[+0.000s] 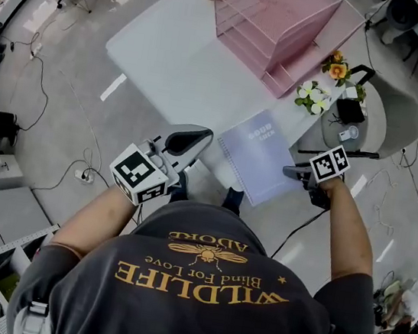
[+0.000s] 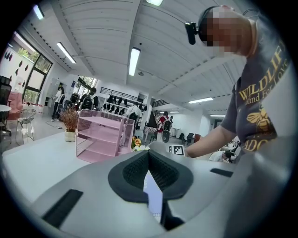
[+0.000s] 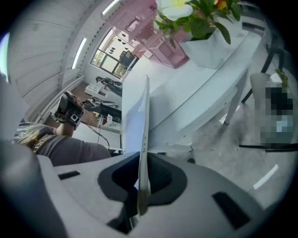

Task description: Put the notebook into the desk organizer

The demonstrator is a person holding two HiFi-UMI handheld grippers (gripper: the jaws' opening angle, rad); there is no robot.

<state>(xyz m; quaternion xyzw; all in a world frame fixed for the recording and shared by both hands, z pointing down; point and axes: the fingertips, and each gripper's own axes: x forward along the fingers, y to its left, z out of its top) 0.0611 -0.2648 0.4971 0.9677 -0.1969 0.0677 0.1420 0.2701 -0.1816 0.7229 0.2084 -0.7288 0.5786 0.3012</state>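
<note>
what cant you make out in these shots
- notebook cover print: head view, too small; edge-on in the right gripper view.
- desk organizer far end: head view, cut off by the top edge.
- right gripper pads: head view, hidden by its own body.
- small things on the round side table: head view, too small.

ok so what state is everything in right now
notebook, closed, lying at the near edge of the table
right gripper, shut on the notebook's right edge
left gripper, shut, holding nothing
desk organizer, upright, shelves empty
</note>
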